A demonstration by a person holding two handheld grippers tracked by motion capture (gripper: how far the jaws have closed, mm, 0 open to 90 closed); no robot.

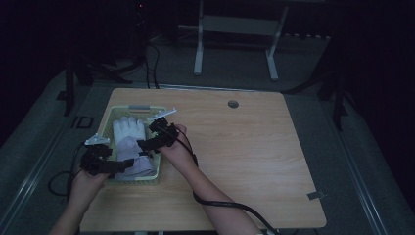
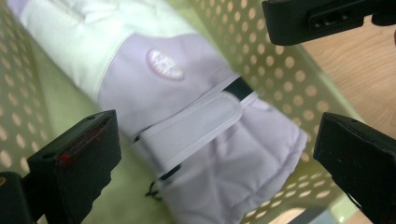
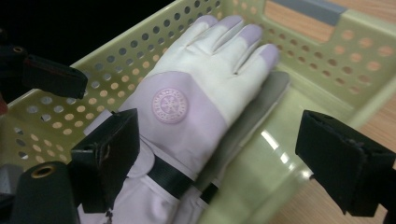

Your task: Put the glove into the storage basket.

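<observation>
A lilac and white padded fabric glove (image 1: 130,145) with a round badge lies flat in a pale green perforated plastic basket (image 1: 110,115), fingers pointing toward the far side, its strapped cuff toward the person. The basket sits at the left of the light wooden surface (image 1: 244,152). The left tool (image 2: 217,154) hangs over the cuff, jaws spread wide, touching nothing. The right tool (image 3: 217,149) hovers over the glove's wrist, jaws likewise spread, gripping nothing.

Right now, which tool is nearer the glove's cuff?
Left. The left tool sits open at the glove cuff end; the right tool, open, is farther up, beside the wrist.
</observation>
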